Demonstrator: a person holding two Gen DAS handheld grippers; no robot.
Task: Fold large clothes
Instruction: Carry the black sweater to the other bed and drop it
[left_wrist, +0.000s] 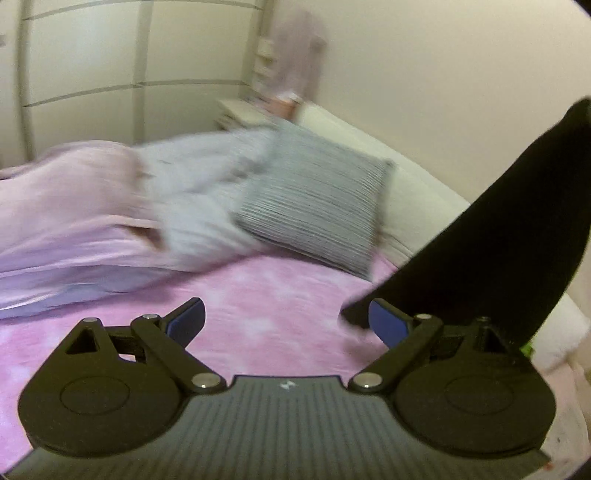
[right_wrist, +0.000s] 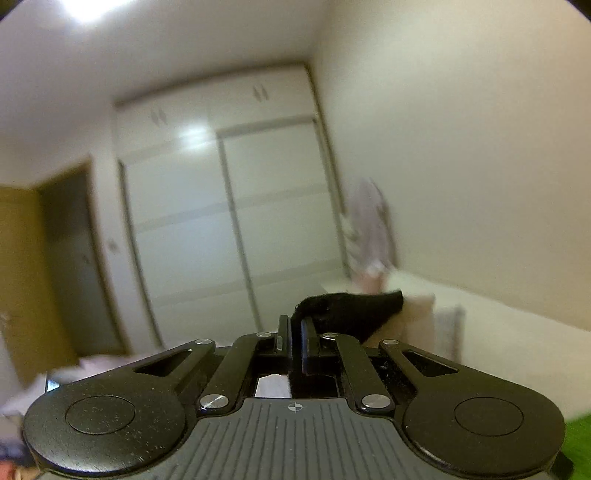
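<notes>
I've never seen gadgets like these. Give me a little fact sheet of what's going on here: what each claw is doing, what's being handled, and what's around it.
left gripper: open, nothing between its blue pads, held over the bed
right gripper: shut on the black garment
black garment: lifted, hanging in the air at the right of the left view
bed: pink mottled cover
pillow: grey striped, lying on the bed
bedding: pale pink, bunched beside the pillow
wardrobe: white, doors closed
picture quality: blurred
</notes>
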